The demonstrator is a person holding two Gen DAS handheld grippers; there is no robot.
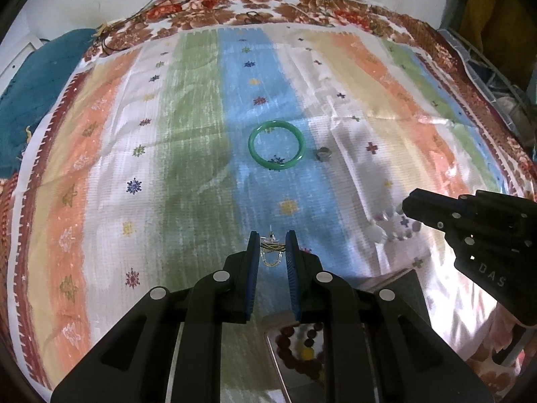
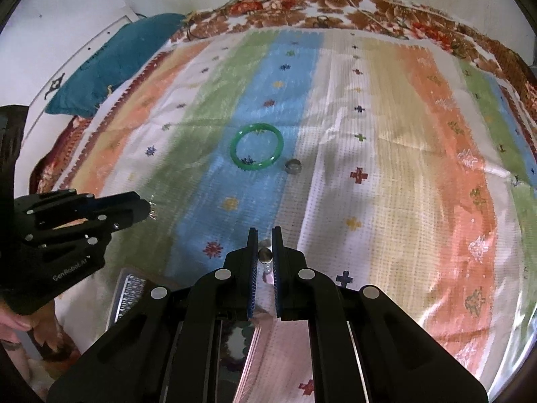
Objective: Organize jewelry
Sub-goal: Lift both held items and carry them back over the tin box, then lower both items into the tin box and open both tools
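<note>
Scene: Two hand-held grippers hang over a striped, embroidered bedcloth (image 1: pixel 188 141) as a person sorts jewelry into a tray below.
Left gripper: The left gripper (image 1: pixel 272 245) pinches a thin, clear wire-like piece (image 1: pixel 272 252), apparently an earring or small chain, its blue pads (image 1: pixel 254 268) nearly together, suited to so slight a thing.
Right gripper: The right gripper (image 2: pixel 265 245) is pressed shut on a pale beaded bracelet (image 1: pixel 392 225); one grey bead (image 2: pixel 265 254) sits squeezed between the jaws, and the rest dangles in a loop.
Pose: Both tools tilt steeply downward, side by side yet well apart, with their loads clear of the cloth.
Still on the cloth: A green bangle (image 1: pixel 277 145) lies flat on the blue stripe, and a small silver ring (image 1: pixel 322 154) rests just beside it, neither touched.
Tray: A jewelry tray (image 1: pixel 288 362) with dark red beads (image 1: pixel 302 352) already inside lies directly under the left gripper, mostly hidden.
Why held so: Lifting each piece separately likely keeps chain and beads from tangling before they go into the tray.
Person: A hand (image 2: pixel 13 319) grips the left tool's handle.
</note>
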